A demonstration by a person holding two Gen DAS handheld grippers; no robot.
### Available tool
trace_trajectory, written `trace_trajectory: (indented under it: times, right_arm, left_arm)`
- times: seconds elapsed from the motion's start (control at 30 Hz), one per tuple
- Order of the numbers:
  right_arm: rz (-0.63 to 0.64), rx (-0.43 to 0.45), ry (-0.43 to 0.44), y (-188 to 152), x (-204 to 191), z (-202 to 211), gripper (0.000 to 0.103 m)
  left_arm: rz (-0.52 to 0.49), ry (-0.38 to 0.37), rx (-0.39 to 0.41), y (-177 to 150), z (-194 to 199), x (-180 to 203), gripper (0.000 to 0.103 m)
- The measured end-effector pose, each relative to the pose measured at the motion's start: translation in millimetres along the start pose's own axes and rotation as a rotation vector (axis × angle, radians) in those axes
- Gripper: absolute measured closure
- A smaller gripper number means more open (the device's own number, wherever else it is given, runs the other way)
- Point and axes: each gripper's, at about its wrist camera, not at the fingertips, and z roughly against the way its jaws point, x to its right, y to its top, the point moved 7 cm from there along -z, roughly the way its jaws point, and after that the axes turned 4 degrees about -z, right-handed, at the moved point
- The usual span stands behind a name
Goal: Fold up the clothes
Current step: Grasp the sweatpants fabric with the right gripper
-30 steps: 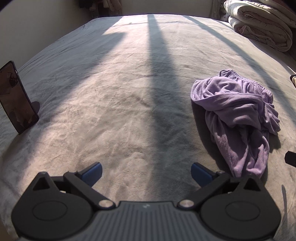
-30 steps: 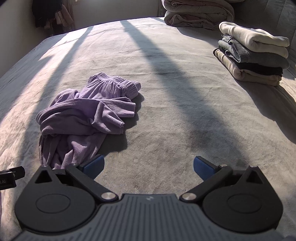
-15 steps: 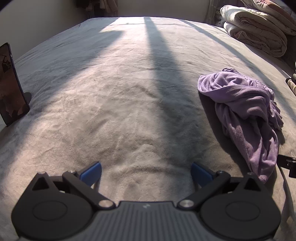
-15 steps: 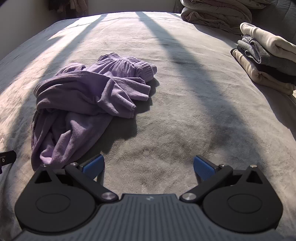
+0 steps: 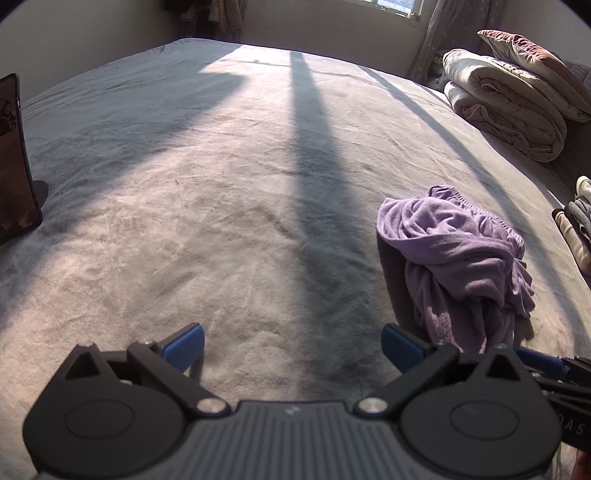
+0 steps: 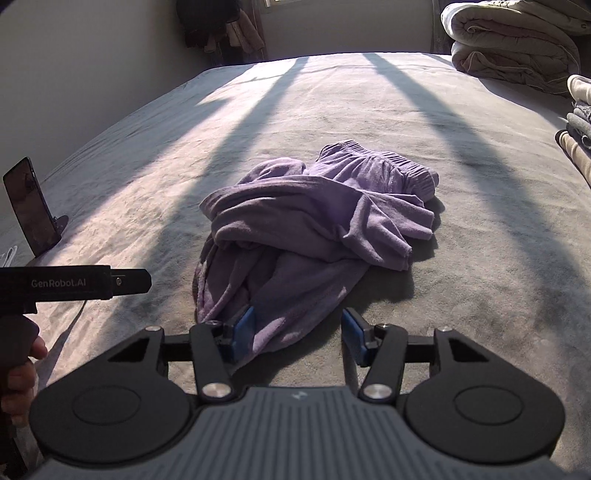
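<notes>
Lying crumpled on the grey bed (image 6: 369, 110), the purple garment (image 6: 314, 218) at about 12 o'clock from the right tool (image 6: 297, 334), jaws just closing, near hem between the pads, not yet pinched. Gaping wide over bare bedding, the left tool (image 5: 291, 347), garment at 2 o'clock.

A: What fills the room?
B: A wide bed (image 5: 229, 177) under a grey cover, crossed by sunlight and long shadow bands.
A: Beyond it?
B: Pale walls (image 6: 92, 74); a window (image 5: 399, 5); folded quilts (image 5: 509, 92).
</notes>
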Motion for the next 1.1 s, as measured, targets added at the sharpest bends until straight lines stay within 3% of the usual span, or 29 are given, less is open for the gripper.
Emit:
trace_trajectory:
  times: [0.07, 0.1, 0.13, 0.23, 0.4, 0.5, 0.53, 0.6, 0.63, 0.7, 1.1]
  right_arm:
    - [0.025, 0.013, 0.000, 0.4, -4.1, -1.2, 0.068]
    - [0.031, 0.016, 0.002, 1.0, -4.9, -1.1, 0.085]
    - [0.028, 0.014, 0.001, 2.1, -4.2, 0.0, 0.093]
    - [0.018, 0.013, -0.015, 5.3, 0.7, 4.5, 0.102]
    - [-0.010, 0.022, -0.159, 14.1, 34.6, 16.2, 0.103]
    - [-0.064, 0.037, -0.168, 20.1, 52.7, 21.9, 0.103]
    - [-0.081, 0.045, -0.153, 22.1, 54.0, 24.1, 0.092]
    - [-0.082, 0.055, -0.146, 24.9, 51.0, 26.3, 0.081]
    - [-0.072, 0.064, -0.148, 25.9, 46.1, 27.2, 0.063]
    - [-0.054, 0.074, -0.132, 27.2, 35.7, 27.6, 0.040]
    - [0.046, 0.061, -0.133, 46.0, -19.7, -6.3, 0.040]
  left_arm:
    - [-0.012, -0.019, 0.002, 4.1, -0.6, 4.9, 0.002]
    - [-0.016, -0.029, 0.005, 6.1, -0.8, 7.3, 0.002]
    - [-0.017, -0.034, 0.005, 7.5, -1.3, 8.3, 0.002]
    - [-0.013, -0.037, 0.004, 10.5, -3.2, 8.6, 0.002]
    - [0.002, -0.036, -0.001, 13.3, -4.6, 5.2, 0.002]
    - [0.010, -0.038, -0.009, 14.5, -5.6, 2.6, 0.002]
    - [0.010, -0.037, -0.012, 14.9, -6.3, 1.8, 0.002]
    - [0.011, -0.034, -0.017, 15.7, -7.7, 0.2, 0.002]
    - [0.014, -0.037, -0.018, 16.6, -8.0, -0.4, 0.002]
    - [0.022, -0.046, -0.015, 19.5, -8.3, -1.4, 0.002]
    - [0.101, -0.069, 0.000, 33.7, 1.0, -29.4, 0.002]
